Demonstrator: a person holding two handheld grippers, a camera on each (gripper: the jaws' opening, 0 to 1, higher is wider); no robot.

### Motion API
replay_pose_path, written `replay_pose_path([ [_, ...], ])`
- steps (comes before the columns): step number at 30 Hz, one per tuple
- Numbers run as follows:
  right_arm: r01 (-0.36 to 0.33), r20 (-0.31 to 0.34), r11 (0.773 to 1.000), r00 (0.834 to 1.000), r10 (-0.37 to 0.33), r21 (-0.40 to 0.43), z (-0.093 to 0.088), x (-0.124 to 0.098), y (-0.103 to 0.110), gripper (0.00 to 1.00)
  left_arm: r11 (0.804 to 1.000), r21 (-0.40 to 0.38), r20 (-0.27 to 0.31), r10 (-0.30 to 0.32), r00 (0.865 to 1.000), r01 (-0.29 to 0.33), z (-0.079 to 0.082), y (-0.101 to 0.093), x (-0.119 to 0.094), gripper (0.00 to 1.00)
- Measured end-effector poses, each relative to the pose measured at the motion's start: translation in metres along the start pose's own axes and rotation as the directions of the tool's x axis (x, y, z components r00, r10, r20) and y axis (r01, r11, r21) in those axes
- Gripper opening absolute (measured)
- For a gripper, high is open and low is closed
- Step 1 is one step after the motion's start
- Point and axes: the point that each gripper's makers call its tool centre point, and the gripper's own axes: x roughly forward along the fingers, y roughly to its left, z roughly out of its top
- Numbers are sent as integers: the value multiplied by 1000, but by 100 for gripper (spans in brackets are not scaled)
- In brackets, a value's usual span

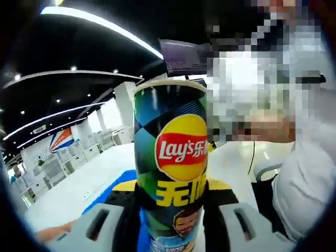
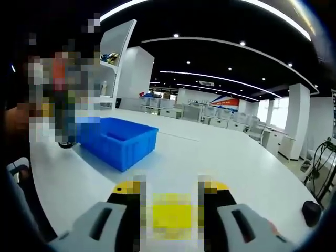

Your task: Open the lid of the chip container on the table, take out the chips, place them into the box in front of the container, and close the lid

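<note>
Upright between the left gripper's [image 1: 170, 220] jaws: the chip can [image 1: 170, 157], dark green and blue with a red and yellow Lay's badge, clamped low on its body, pale rim at the top. Whether a lid sits on it, cannot tell from this low angle. Behind the can, a patch of blue [image 1: 113, 191] low to its left, then the white table [image 1: 79, 189] stretching away. To the right, close by, a person's white sleeve [image 1: 302, 178]; above that, a dark monitor [image 1: 184, 58]. Far left, rows of white desks [image 1: 68, 157] under long ceiling lights.

In the right gripper view, the right gripper [image 2: 172, 218] low over the same white table [image 2: 231, 168], jaws parted around a yellow, mosaic-blurred patch; gripping something or merely standing apart, cannot tell. Ahead and left of it, well apart, the blue box [image 2: 118, 142], open-topped, resting on the table, inside not visible from here. Just beyond the box's left end, a blurred upright shape, too masked to name. At the table's right edge, a small black object [image 2: 311, 211] with cables [image 2: 320, 157] hanging beside it. Further back, white desks and pillars [image 2: 299, 113], plus a tall white shelf unit [image 2: 118, 58] behind the box.
</note>
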Motion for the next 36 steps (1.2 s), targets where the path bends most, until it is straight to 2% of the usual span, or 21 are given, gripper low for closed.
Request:
replay_pose_path([
  [3, -1, 7, 1000, 1000, 1, -1, 0, 0, 0, 40, 999, 36, -46, -9, 999, 11, -2, 1, -4, 45],
  [4, -2, 7, 1000, 1000, 2, -1, 0, 0, 0, 40, 998, 51, -77, -33, 997, 37, -6, -2, -6, 45],
  [7, -4, 15, 1000, 1000, 4, -2, 1, 0, 1, 40, 995, 95, -135, -16, 991, 29, -7, 2, -8, 45],
  [9, -7, 21, 1000, 1000, 7, 1, 3, -1, 2, 40, 989, 128, -199, -43, 979, 69, -14, -1, -11, 45],
  [10, -9, 24, 1000, 1000, 9, 1, 3, -1, 3, 40, 989, 137, -212, -30, 977, 61, -15, 2, -11, 45],
  [11, -12, 28, 1000, 1000, 11, 1, 4, -2, 3, 40, 983, 153, -253, -57, 966, 98, -21, 1, -12, 45],
  [13, -18, 29, 1000, 999, 18, 1, 5, -2, 5, 41, 980, 161, -304, -61, 951, 114, -27, 2, -12, 45],
  [15, -13, 38, 1000, 999, 13, 3, 7, -3, 4, 45, 973, 190, -372, -54, 927, 133, -38, 4, -13, 45],
  [16, -10, 42, 1000, 999, 10, 6, 7, -4, 3, 46, 966, 194, -393, -85, 915, 173, -44, -1, -13, 45],
  [18, -8, 57, 1000, 998, 6, 29, 8, -7, 2, 45, 968, 164, -439, -102, 893, 191, -53, -7, -13, 45],
  [20, -9, 62, 999, 998, 7, 34, 8, -7, 3, 45, 963, 186, -458, -91, 884, 195, -57, -7, -11, 45],
  [21, -10, 62, 999, 998, 7, 35, 8, -7, 4, 44, 958, 185, -487, -104, 867, 219, -61, -8, -11, 45],
  [23, -18, 53, 999, 998, 16, 31, 5, -7, 8, 44, 959, 187, -496, -94, 863, 212, -62, -5, -8, 46],
  [24, -24, 48, 999, 999, 22, 40, 5, -7, 10, 44, 953, 180, -526, -117, 842, 244, -67, -8, -10, 46],
  [26, -16, 23, 993, 1000, 13, 113, 1, -9, 11, 43, 950, 155, -559, -141, 817, 271, -74, -9, -12, 46],
  [28, -13, 41, 992, 999, 8, 129, 4, -10, 9, 42, 945, 161, -592, -138, 794, 285, -82, -9, -10, 46],
  [29, -17, 59, 989, 998, 8, 144, 7, -11, 9, 42, 936, 148, -633, -159, 758, 320, -89, -14, -12, 46],
  [30, -24, 61, 988, 998, 15, 153, 8, -12, 9, 42, 936, 148, -638, -157, 754, 320, -90, -16, -10, 46],
  [32, -44, 63, 986, 997, 34, 162, 8, -13, 13, 42, 925, 140, -652, -182, 736, 352, -94, -23, -9, 46],
  [35, -71, 86, 988, 995, 59, 136, 11, -14, 22, 43, 921, 119, -683, -195, 704, 370, -96, -26, -7, 46],
  [36, -74, 88, 989, 994, 63, 131, 11, -14, 24, 43, 921, 114, -688, -197, 699, 372, -97, -25, -7, 46],
])
